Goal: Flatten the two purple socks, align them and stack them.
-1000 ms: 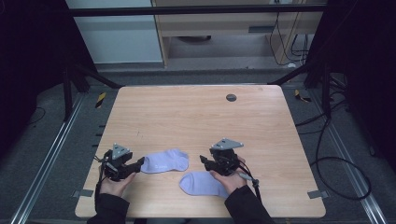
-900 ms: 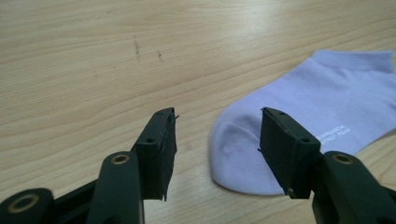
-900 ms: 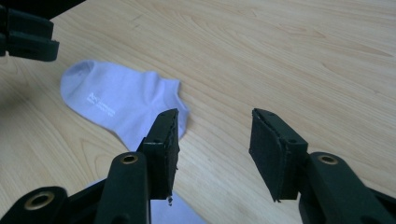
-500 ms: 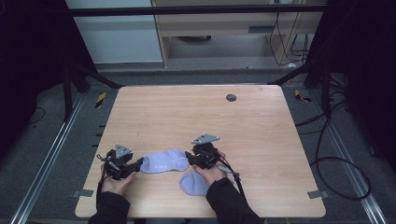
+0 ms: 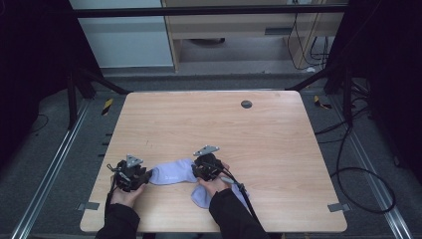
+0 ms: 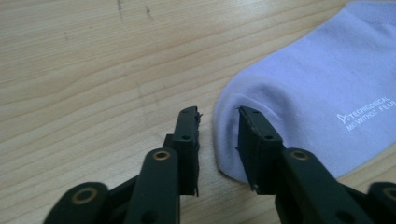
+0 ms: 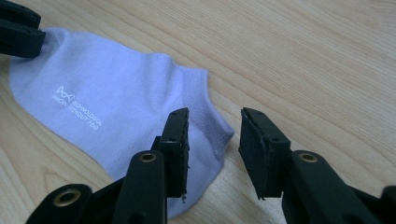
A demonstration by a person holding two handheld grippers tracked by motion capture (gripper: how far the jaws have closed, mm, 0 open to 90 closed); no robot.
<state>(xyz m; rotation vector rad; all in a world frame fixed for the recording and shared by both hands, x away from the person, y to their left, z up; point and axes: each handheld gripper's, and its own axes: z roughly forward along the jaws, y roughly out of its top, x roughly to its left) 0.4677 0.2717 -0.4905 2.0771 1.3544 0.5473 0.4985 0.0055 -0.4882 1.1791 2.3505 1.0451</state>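
Wooden table — two lilac socks near front edge.

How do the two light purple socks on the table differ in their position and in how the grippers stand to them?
The upper sock lies flat between the left gripper and the right gripper, whose jaws, just closing, straddle its two ends. The lower sock lies nearer the table edge, partly hidden under the right forearm, with no gripper on it. Only the upper sock shows white lettering. Both are light purple.

Even, soft light falls from above on the wooden table; surroundings stay dark. Shadows are faint. Both gripper views are sharp, slightly soft near the bottom.
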